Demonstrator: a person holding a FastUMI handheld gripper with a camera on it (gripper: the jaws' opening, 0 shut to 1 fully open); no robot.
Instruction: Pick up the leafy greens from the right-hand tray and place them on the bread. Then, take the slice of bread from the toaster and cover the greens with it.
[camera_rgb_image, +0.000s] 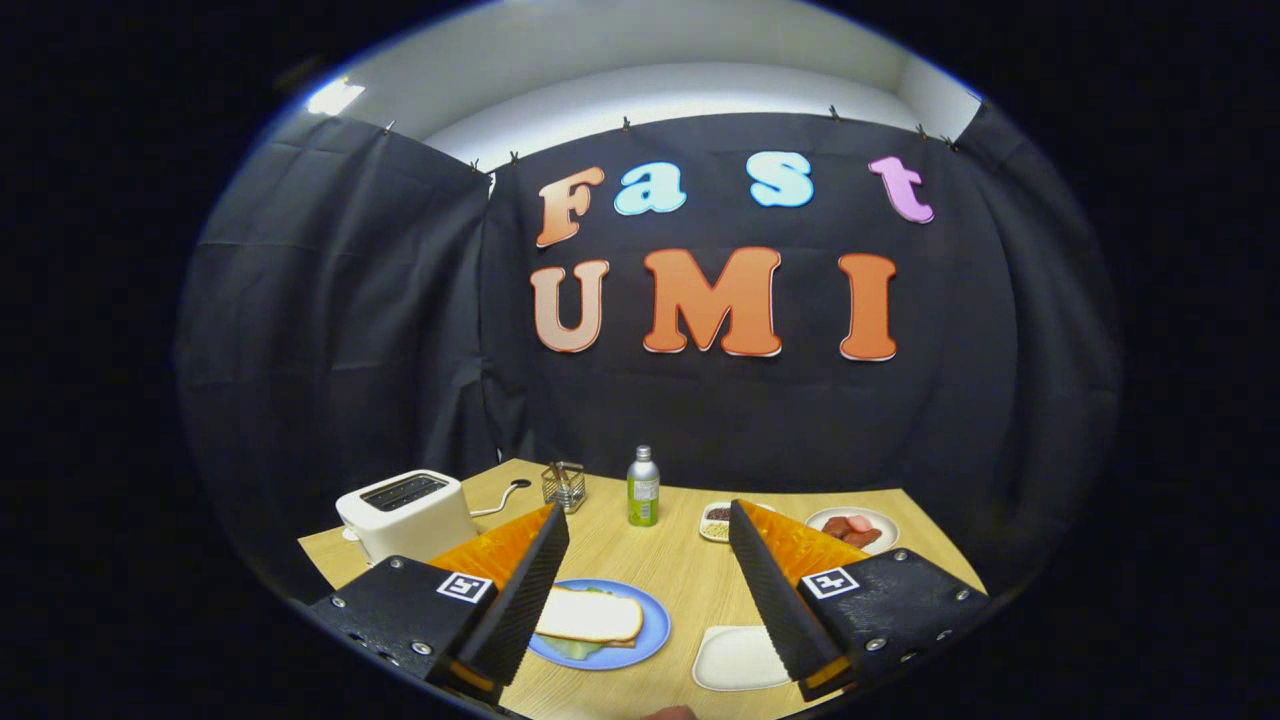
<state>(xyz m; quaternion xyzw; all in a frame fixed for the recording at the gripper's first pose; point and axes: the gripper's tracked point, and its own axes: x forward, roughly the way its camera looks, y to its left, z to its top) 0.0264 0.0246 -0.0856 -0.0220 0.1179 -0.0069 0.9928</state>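
My gripper stands open above the wooden table, nothing between its fingers. Below and between the fingers, close to the left one, lies a blue plate. On it a slice of bread covers leafy greens whose edge peeks out beneath. A white toaster stands beyond the left finger at the table's back left; its slots look dark. A white tray lies by the right finger, bare where it shows.
A green and silver bottle stands mid-table at the back, with a small wire basket to its left. A small dish and a white plate of red meat pieces sit beyond the right finger.
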